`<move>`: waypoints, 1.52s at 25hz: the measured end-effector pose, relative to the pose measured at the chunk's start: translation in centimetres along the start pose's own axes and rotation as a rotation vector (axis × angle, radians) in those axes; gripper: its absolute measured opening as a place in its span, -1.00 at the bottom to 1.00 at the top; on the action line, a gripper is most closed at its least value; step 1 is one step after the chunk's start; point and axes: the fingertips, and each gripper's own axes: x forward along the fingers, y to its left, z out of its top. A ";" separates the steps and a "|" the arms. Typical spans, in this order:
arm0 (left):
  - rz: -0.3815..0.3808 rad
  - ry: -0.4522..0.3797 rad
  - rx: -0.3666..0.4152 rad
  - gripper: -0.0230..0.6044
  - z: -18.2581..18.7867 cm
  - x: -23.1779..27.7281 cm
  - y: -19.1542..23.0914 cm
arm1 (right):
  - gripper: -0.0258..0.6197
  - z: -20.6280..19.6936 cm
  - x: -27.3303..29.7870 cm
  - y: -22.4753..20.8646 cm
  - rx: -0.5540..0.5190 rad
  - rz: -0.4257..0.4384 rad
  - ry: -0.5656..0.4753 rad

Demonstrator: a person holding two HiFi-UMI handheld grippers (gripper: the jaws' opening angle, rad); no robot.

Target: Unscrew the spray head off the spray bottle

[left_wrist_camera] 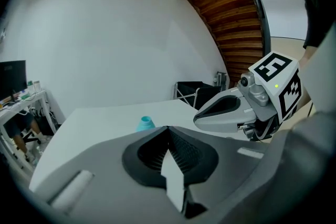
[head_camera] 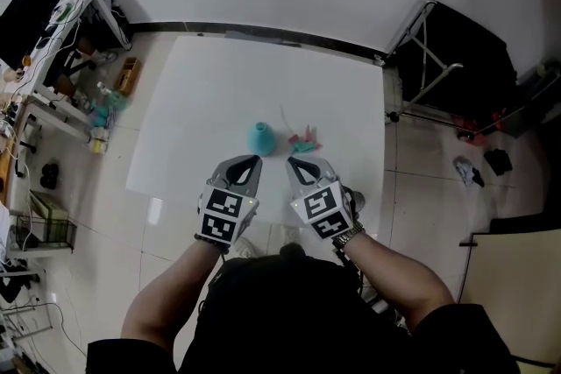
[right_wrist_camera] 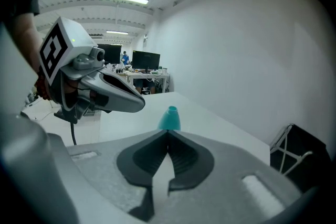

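Spray bottle (head_camera: pixel 260 138), teal and capless, stands mid-frame in the head view on the white table (head_camera: pixel 202 101). The spray head (head_camera: pixel 304 142) lies just to its right, apart from it. Below them the left gripper (head_camera: pixel 250 162) and right gripper (head_camera: pixel 296 164) hover side by side. In the left gripper view, its jaws are pressed together on nothing and the bottle peeks above them at centre. The right gripper view shows the same: jaws together and empty, bottle just above them.

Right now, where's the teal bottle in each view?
Head view: bottle at centre, on the white table.
Left gripper view: bottle left of centre, just above the shut left tongs.
Right gripper view: bottle at centre, just above the shut right tongs.
Shared landmark: the white table.
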 end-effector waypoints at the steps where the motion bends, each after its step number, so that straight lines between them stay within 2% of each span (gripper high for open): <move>1: -0.001 0.002 0.002 -0.87 0.1 0.0 -0.1 | -0.94 0.0 0.0 0.1 0.031 0.007 0.003; 7: -0.007 0.018 0.004 -0.87 -0.2 0.0 -1.1 | -0.94 -0.4 -0.4 0.1 0.133 0.013 0.018; 38: -0.013 0.040 0.012 -0.87 -0.8 1.0 -1.9 | -0.94 -0.9 -0.3 0.2 0.139 0.032 0.050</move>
